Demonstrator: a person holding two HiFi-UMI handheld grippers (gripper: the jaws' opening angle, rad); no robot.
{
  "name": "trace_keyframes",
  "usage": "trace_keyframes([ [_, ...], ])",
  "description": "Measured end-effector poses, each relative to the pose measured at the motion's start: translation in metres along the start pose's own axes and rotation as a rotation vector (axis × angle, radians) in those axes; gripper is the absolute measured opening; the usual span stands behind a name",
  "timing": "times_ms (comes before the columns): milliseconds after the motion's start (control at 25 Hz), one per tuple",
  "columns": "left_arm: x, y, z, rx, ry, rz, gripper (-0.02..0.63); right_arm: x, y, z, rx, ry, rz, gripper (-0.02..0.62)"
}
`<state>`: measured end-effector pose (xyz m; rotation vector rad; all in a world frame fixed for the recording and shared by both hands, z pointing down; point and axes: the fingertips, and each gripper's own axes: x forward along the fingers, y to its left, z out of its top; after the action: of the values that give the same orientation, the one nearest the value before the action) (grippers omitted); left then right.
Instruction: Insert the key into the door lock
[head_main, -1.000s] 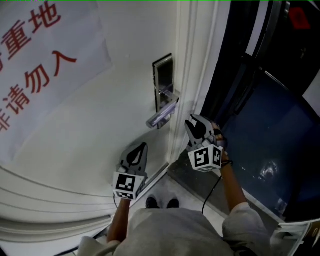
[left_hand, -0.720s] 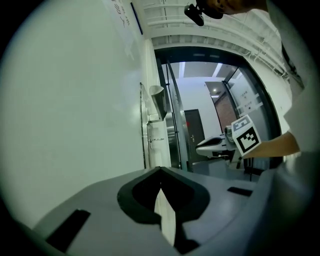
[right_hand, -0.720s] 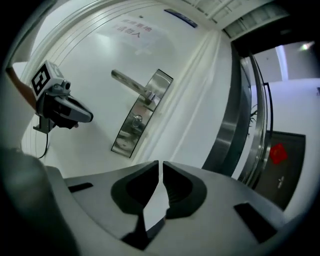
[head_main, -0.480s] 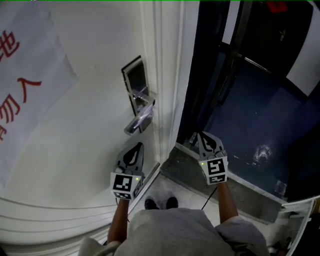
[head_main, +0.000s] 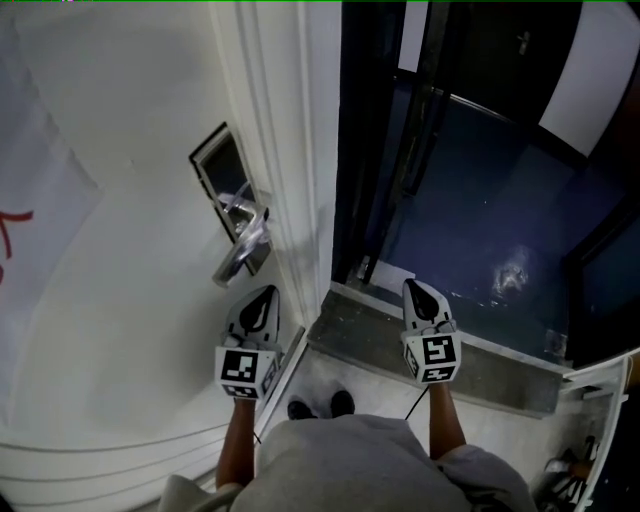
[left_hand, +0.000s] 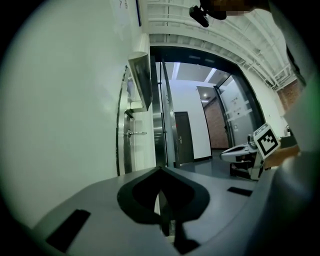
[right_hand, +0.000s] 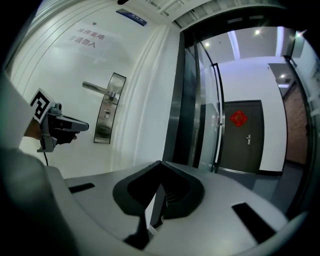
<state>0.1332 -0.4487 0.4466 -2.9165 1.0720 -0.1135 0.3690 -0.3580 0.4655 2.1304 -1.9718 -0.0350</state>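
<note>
The lock plate (head_main: 228, 190), long axis up the door (head_main: 130, 320), lies up-left of my left tongs (head_main: 262, 298), the nearer pair. Both sit together; right tongs (head_main: 422, 298) just closed, empty.

1. A white paper sign (head_main: 45, 190) with red characters hung at the far left of the head view; only part of one red stroke showed there.
2. A small blue plaque (right_hand: 132, 16) sat high above that sign in the right gripper view.
3. A grey stone threshold (head_main: 505, 370) ran across the doorway.
4. Beyond it lay a dark blue floor (head_main: 470, 190) with a pale glare spot.
5. A glass partition (right_hand: 206, 100) in a metal frame stood in the opening.
6. Farther back was a dark door (right_hand: 245, 145) bearing a red ornament (right_hand: 239, 118).
7. A brick wall (left_hand: 207, 125) showed in the left gripper view.
8. Dark shoes (head_main: 343, 403) stood just before the threshold.
</note>
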Motion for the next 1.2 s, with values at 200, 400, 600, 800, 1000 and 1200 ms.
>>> trace_keyframes([
  [200, 0.004, 0.000, -0.003, -0.005, 0.009, -0.014, 0.017, -0.005, -0.001, -0.007, 0.004, 0.010, -0.027, 0.021],
  [400, 0.004, 0.002, -0.005, 0.007, 0.022, -0.023, 0.017, -0.002, 0.005, -0.005, 0.000, 0.007, -0.020, 0.021],
  [600, 0.006, 0.000, 0.000, 0.009, -0.002, -0.020, 0.017, -0.004, 0.007, -0.005, 0.000, 0.007, -0.018, 0.021],
  [800, 0.008, 0.000, 0.000, 0.002, -0.008, -0.016, 0.017, -0.002, 0.010, -0.004, 0.009, 0.004, -0.017, 0.021],
  [1000, 0.010, -0.002, 0.001, 0.005, -0.014, -0.026, 0.017, 0.000, 0.011, -0.002, 0.002, 0.001, -0.015, 0.021],
  [1200, 0.011, -0.002, -0.002, -0.003, -0.011, -0.028, 0.017, 0.002, 0.014, -0.002, 0.003, 0.002, -0.008, 0.021],
])
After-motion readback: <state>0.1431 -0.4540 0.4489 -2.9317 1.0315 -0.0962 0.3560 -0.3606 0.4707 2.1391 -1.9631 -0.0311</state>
